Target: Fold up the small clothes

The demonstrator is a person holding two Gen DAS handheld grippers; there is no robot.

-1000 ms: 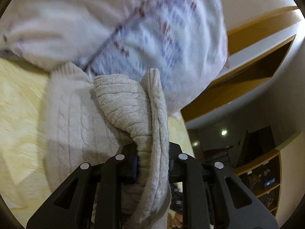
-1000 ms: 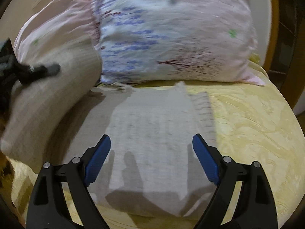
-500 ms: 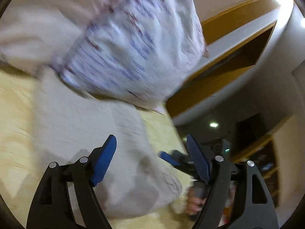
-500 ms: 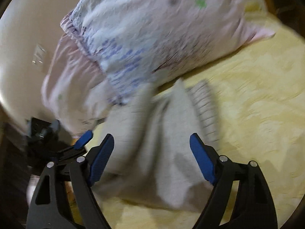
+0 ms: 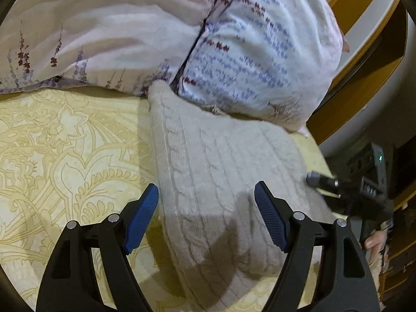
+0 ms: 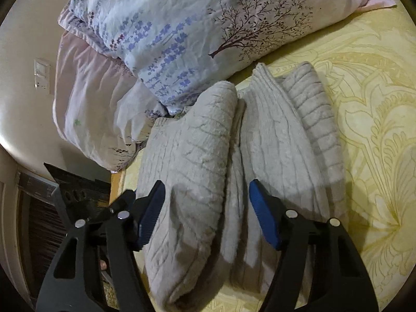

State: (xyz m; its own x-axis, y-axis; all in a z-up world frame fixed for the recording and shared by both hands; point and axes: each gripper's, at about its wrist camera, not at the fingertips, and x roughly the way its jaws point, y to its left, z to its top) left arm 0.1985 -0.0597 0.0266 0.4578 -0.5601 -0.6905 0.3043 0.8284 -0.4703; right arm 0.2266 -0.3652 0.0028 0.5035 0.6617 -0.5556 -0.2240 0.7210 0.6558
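A cream cable-knit sweater [image 5: 221, 171] lies folded on the yellow patterned bedspread [image 5: 65, 143], its far end against the pillows. My left gripper [image 5: 206, 208] hovers open over its near part, and the blue pads touch no cloth. In the right wrist view the sweater [image 6: 187, 156] shows two long folds side by side. My right gripper [image 6: 208, 208] is closing astride the left fold at the near end, and its pads do not press on the knit. The right gripper's black body [image 5: 351, 189] shows at the sweater's right side.
Two pillows with purple flower and tree prints [image 6: 182, 26] lie behind the sweater. A wooden bed frame [image 5: 364, 65] stands at the right in the left wrist view. A person's hand [image 5: 374, 241] holds the right gripper. Bare bedspread [image 6: 377, 104] extends to the right.
My left gripper let go of the sweater fold it held and opened; the fold now lies flat. My right gripper swung round to the sweater's near end and its jaws narrowed.
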